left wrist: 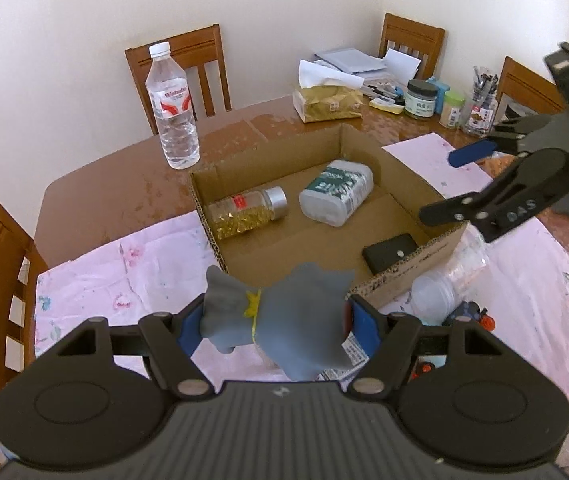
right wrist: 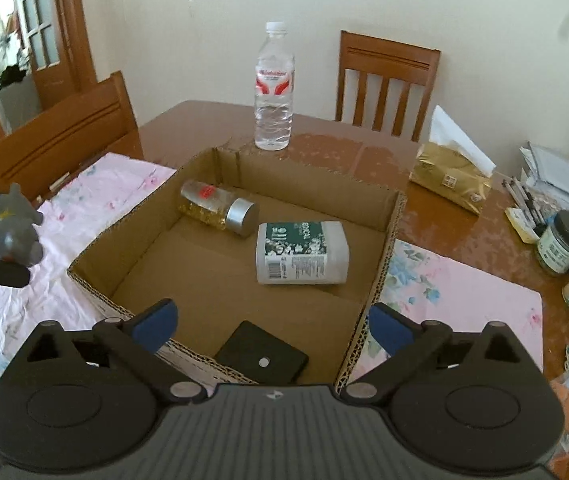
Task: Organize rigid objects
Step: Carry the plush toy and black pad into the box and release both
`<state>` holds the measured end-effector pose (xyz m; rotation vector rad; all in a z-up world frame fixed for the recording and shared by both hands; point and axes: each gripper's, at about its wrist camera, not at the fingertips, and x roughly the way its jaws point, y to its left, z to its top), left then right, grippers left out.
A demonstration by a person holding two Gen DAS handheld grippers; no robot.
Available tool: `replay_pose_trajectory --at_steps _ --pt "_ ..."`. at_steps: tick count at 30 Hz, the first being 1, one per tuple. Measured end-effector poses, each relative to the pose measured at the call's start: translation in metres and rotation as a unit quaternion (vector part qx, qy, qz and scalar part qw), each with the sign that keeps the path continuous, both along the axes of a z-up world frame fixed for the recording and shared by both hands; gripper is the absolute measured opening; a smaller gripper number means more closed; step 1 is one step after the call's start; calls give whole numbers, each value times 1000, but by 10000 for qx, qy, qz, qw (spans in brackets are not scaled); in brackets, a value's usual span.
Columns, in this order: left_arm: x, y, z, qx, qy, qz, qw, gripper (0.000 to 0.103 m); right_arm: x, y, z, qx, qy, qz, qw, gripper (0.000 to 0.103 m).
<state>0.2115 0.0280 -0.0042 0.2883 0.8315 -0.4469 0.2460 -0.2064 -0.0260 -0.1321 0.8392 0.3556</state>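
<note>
An open cardboard box sits on the table. In it lie a jar of yellow capsules with a silver lid, a white bottle with a green label and a small black block. My left gripper is shut on a grey toy figure with a yellow collar, held above the pink cloth just short of the box's near wall. My right gripper stands open and empty over the box's near corner, above the black block.
A clear water bottle stands behind the box. A gold tissue pack, jars and papers crowd the far right. Clear cups and a toy train lie by the box. Wooden chairs ring the table.
</note>
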Motion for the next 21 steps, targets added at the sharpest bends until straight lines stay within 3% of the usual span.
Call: replay_pose_trajectory --at_steps 11,21 --pt "55 -24 -13 -33 136 9 9999 72 -37 -6 2 -145 196 -647 9976 103" --pt "92 -54 -47 275 322 12 9991 74 -60 -10 -7 17 431 -1131 9927 103"
